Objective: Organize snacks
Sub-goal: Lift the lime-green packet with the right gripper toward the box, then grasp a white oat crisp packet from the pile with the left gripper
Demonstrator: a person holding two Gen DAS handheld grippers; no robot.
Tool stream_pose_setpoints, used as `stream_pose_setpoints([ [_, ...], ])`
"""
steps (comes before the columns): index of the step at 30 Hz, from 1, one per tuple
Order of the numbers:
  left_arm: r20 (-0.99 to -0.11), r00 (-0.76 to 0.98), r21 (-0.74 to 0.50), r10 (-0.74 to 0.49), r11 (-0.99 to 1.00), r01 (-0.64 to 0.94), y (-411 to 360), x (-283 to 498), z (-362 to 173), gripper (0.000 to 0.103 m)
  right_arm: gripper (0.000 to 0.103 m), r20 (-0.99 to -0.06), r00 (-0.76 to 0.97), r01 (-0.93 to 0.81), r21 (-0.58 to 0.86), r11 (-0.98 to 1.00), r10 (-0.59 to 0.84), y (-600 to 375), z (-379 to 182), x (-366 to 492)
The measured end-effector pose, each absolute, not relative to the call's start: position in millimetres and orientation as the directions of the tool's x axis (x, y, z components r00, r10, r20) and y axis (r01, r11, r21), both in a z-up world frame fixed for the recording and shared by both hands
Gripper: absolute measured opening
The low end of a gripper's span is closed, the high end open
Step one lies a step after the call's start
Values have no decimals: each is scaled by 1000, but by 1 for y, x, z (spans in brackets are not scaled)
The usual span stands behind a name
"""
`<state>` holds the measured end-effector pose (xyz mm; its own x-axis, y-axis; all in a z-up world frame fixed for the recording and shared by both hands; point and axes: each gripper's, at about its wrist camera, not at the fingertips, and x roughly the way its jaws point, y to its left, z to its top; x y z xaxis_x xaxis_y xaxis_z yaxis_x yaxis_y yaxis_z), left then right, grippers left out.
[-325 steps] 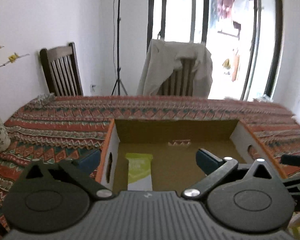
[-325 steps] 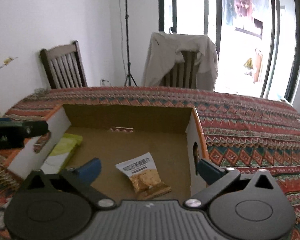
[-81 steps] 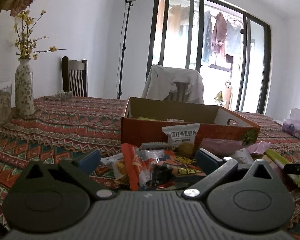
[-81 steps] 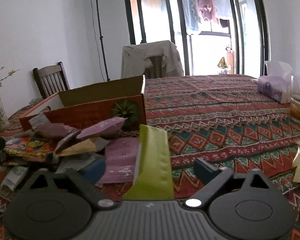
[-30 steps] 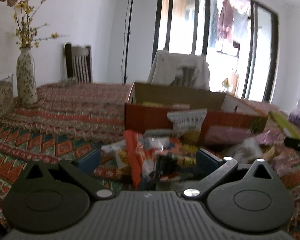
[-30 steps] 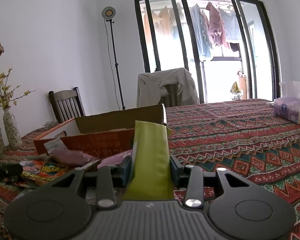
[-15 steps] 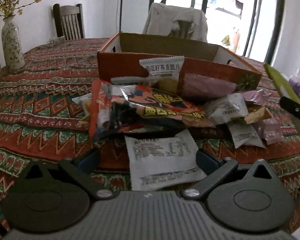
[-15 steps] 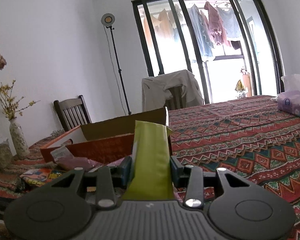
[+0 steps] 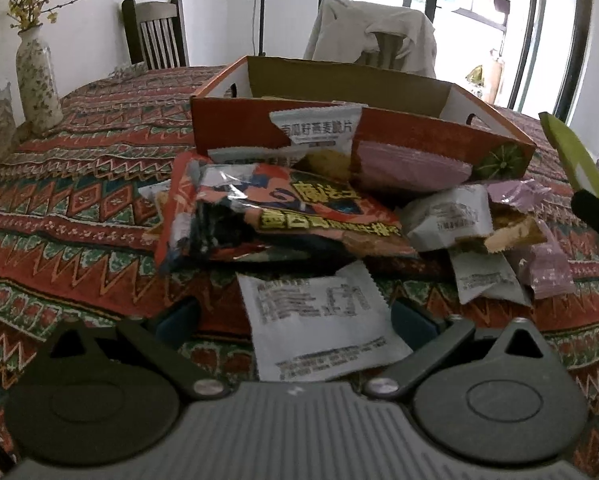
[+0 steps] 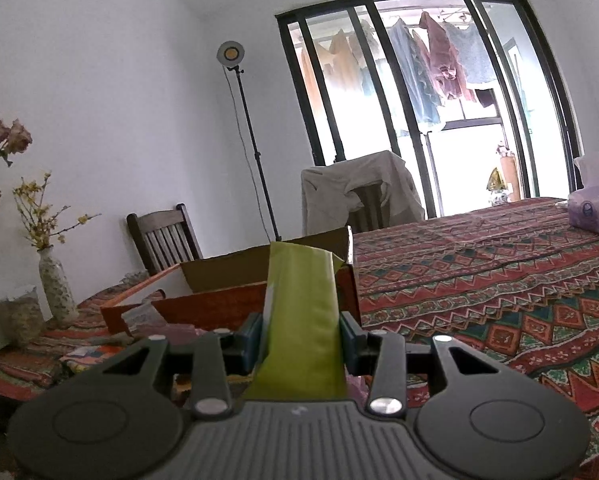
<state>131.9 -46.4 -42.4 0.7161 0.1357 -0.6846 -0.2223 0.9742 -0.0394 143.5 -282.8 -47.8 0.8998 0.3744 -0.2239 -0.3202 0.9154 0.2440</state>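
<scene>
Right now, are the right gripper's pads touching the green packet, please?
Touching: the right wrist view shows both pads of the right gripper pressed against the green packet's sides.

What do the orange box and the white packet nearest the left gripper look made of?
Orange box: cardboard, printed outside; raw brown inner walls show. White packet: probably matte plastic film; serrated edges, printed text, lying slightly rumpled.

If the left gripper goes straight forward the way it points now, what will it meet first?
Most likely the white packet lying flat on the tablecloth, between the open fingers of the left gripper. The snack pile lies just beyond it. Depth is hard to judge here.
</scene>
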Motion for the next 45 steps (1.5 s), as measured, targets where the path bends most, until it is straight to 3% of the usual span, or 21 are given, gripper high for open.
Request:
stream_pose_setpoints([
  [5, -669, 725, 19, 166, 978, -206, -58, 133, -47, 103, 40, -219, 901, -323, 239, 916, 375, -282, -48, 143],
  [12, -653, 740, 12, 161, 979, -203, -57, 127, -49, 99, 40, -218, 903, -320, 235, 918, 371, -282, -48, 142],
  [18, -628, 765, 9, 140, 985, -173, -56, 115, -46, 70, 40, -221, 903, -318, 234, 919, 369, -282, -47, 141],
  [20, -622, 773, 7, 128, 987, -159, -56, 112, -45, 50, 40, -222, 904, -316, 233, 920, 366, -282, -47, 141],
  [26, -616, 783, -15, 87, 992, -122, -52, 101, -42, 16, 40, -226, 905, -310, 230, 923, 360, -281, -46, 141],
  [32, -591, 804, -12, 64, 996, -89, -51, 87, -38, 10, 40, -227, 908, -304, 223, 926, 353, -279, -46, 140],
  [45, -560, 827, -20, 45, 997, -68, -45, 79, -33, 9, 40, -229, 911, -298, 212, 931, 343, -277, -46, 140],
])
